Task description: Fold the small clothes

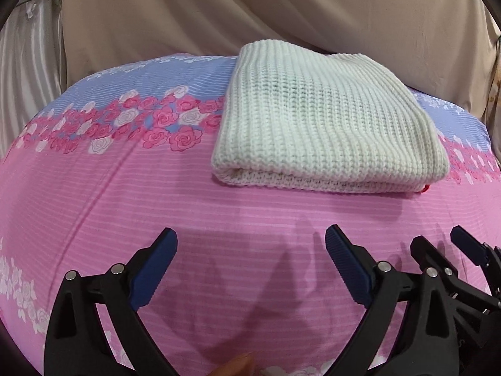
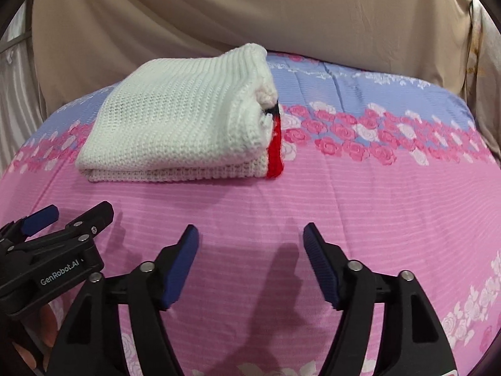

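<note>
White knit garment lies folded, compact stack, far part of flowered bed cover. Left gripper, right gripper both spread, empty, apart from garment. Folding looks done; nothing left visible.

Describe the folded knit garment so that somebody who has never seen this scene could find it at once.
Start at the bed sheet, pink with a band of roses and blue beyond. On its far part, across the rose band, lies a folded white knit. It is the only garment there, thick and ribbed, with a red strip showing at one end.
</note>
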{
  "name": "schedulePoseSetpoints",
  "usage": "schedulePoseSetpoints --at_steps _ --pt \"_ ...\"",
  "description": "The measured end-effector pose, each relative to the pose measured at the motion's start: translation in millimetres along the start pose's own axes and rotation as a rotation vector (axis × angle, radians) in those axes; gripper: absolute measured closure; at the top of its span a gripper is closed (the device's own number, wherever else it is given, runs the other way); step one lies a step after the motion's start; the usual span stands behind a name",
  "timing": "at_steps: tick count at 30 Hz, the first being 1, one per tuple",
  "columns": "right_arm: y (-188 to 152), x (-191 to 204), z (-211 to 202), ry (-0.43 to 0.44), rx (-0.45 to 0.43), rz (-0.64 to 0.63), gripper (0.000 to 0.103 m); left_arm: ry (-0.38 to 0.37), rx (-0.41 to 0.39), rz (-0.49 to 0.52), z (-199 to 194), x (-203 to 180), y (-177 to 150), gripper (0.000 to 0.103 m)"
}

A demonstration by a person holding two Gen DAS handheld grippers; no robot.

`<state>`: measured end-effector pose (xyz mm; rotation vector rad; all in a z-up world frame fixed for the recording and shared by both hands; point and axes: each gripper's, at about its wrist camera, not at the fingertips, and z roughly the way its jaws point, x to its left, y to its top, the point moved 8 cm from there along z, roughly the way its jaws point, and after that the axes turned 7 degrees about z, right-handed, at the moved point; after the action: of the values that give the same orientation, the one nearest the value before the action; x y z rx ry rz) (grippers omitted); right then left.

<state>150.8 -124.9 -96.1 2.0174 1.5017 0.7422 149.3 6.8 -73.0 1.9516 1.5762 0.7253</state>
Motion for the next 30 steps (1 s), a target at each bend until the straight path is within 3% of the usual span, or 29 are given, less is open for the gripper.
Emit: schedulePoseSetpoints --at_steps 10,30 --pt "-1.5 -2.2 4.4 -0.009 0.02 0.016 0.034 0.101 -0.005 0.086 -2.4 -11.0 -4.0 0.01" --pt "-3.0 -3.4 1.3 -0.017 0.006 -0.011 0.033 0.132 -0.013 0.077 -5.0 -7.7 -3.2 0.01"
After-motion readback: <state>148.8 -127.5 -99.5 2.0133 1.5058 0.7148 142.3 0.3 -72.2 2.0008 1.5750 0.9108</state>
